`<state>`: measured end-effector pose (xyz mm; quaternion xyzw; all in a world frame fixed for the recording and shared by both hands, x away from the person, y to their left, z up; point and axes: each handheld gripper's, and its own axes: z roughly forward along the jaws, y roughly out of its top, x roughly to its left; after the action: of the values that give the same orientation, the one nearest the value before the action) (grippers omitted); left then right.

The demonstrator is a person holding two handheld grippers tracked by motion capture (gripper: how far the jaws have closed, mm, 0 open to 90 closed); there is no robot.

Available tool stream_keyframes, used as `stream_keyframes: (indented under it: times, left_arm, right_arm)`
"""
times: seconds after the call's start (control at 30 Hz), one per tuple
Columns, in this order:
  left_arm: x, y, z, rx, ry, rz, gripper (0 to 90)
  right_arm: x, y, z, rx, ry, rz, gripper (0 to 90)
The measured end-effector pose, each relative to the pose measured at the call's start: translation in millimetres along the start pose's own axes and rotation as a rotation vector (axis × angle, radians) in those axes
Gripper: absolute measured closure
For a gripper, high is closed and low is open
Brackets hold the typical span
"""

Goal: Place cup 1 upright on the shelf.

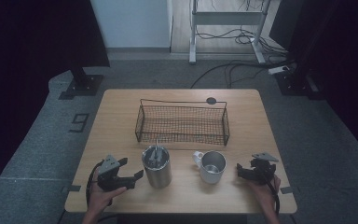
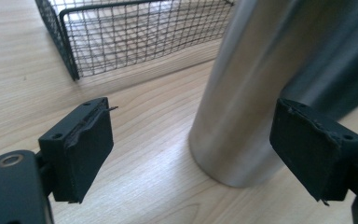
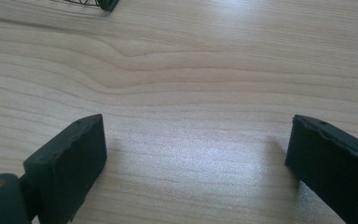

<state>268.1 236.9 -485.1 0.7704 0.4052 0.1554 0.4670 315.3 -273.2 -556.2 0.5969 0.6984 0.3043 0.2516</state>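
A tall steel tumbler (image 1: pixel 156 166) with a utensil standing in it sits front-centre on the wooden table (image 1: pixel 121 112). To its right stands a white mug (image 1: pixel 211 166) with a steel inside, its handle to the left. My left gripper (image 1: pixel 137 177) hovers just left of the tumbler, open, nothing between its pads. From the left gripper view the tumbler (image 2: pixel 261 84) stands ahead, nearer the right pad, with my left gripper (image 2: pixel 191 149) apart from it. My right gripper (image 1: pixel 240 171) rests right of the mug, open, and my right gripper (image 3: pixel 196 154) has bare wood between its pads.
A black wire basket (image 1: pixel 182 122) stands behind the tumbler and mug, and its corner (image 2: pixel 70 51) is close ahead of the left gripper. A dark round cap (image 1: pixel 211 101) lies near the table's far edge. Cables and a desk frame (image 1: pixel 228 28) are on the floor beyond.
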Motion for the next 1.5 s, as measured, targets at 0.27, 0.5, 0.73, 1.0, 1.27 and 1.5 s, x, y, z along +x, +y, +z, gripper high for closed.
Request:
stream_keyframes:
  times: [0.27, 0.5, 0.73, 1.0, 1.27, 1.5]
  left_arm:
    - [-7.4, 4.1, -7.0, -0.002, -0.047, 0.028, 12.3]
    - [-10.6, 5.7, -7.5, -0.006, -0.069, 0.036, 11.9]
    - [-16.5, 6.4, -2.1, 0.009, -0.093, 0.050, 9.2]
    - [-24.7, 10.0, 2.4, 0.011, -0.113, 0.062, 5.6]
    - [-29.5, 12.8, 8.4, 0.006, -0.122, 0.045, 3.6]
    - [-33.1, 15.9, 9.8, -0.019, -0.119, 0.037, 3.9]
  right_arm:
    - [-0.6, -0.4, -0.5, -0.001, -0.003, 0.006, 5.0]
    - [-0.7, -0.4, -0.5, -0.001, -0.004, 0.006, 5.0]
    - [-0.7, -0.5, -0.5, -0.002, -0.004, 0.005, 5.1]
    - [-0.7, -0.5, -0.6, -0.002, -0.004, 0.005, 5.2]
    - [-0.9, -0.5, -0.8, -0.002, -0.006, 0.005, 5.6]
    - [-0.9, -0.6, -0.7, -0.003, -0.006, 0.007, 5.8]
